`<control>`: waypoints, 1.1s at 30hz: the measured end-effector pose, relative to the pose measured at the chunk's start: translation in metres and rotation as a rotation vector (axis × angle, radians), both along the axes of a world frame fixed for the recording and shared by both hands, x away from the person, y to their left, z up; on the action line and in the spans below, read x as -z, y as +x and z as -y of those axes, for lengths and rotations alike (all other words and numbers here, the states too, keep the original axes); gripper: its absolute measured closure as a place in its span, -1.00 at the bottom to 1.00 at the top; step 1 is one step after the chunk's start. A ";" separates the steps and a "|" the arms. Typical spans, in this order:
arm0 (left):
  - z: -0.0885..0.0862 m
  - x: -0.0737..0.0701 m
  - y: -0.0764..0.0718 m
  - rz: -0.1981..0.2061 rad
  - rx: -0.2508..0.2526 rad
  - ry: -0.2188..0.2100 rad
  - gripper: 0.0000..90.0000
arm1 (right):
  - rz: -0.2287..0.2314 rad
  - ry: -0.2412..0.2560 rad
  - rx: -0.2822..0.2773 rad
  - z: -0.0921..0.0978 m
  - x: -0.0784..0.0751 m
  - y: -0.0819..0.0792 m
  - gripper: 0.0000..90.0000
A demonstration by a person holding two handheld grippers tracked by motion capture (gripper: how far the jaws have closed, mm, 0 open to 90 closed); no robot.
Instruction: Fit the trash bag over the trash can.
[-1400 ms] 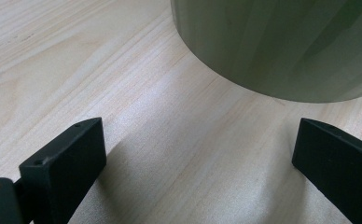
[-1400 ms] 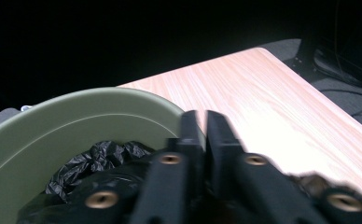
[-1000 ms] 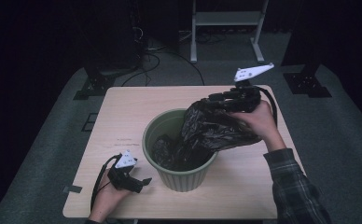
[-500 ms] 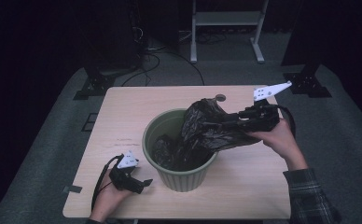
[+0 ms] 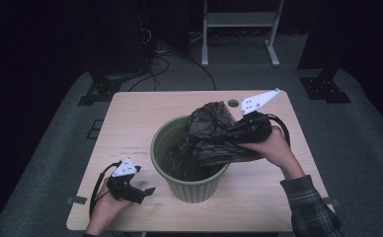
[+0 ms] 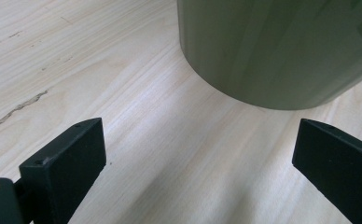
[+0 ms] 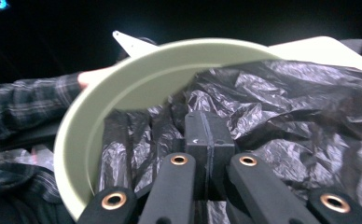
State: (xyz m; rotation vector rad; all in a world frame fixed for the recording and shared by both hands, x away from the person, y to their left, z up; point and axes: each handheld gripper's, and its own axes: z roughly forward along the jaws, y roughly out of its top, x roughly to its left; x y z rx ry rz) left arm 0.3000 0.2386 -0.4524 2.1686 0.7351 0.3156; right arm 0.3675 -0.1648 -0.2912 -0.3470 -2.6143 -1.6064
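Observation:
A pale green bin stands in the middle of the wooden table. A crumpled black plastic bag hangs over its right rim, partly inside. My right gripper is at the bin's right, shut on a fold of the bag; in the right gripper view its jaws are pressed together over the bin's rim. My left gripper rests on the table at the bin's front left, open, with bare wood between its jaws and the bin wall just ahead.
A small round hole sits in the tabletop behind the bag. The table stands on grey carpet with cables and a white stand behind it. A plaid sleeve shows beyond the bin in the right gripper view.
My right gripper swung out to the right with the bag, then came back left and lower toward the bin. The left gripper stayed put.

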 end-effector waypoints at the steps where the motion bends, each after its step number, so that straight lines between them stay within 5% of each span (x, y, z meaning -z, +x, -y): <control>1: 0.000 0.000 0.000 0.000 0.000 0.000 -0.97 | 0.000 0.000 0.000 0.000 0.000 0.000 1.00; 8: -0.016 -0.030 -0.010 0.036 0.027 -0.002 -0.97 | -0.001 -0.023 -0.048 -0.033 -0.001 -0.004 1.00; 18: -0.020 -0.095 -0.028 0.060 0.162 -0.077 -0.93 | -0.002 -0.021 -0.049 -0.040 0.001 -0.002 1.00; 23: -0.009 -0.126 -0.028 0.082 0.204 -0.139 -0.82 | 0.001 -0.024 -0.043 -0.039 0.001 -0.001 1.00; 24: -0.003 -0.138 -0.027 0.116 0.230 -0.167 -0.75 | 0.002 -0.019 -0.042 -0.038 0.000 -0.001 1.00; 33: 0.034 -0.167 -0.004 0.172 0.271 -0.163 -0.32 | 0.011 0.002 -0.035 -0.036 -0.002 -0.002 1.00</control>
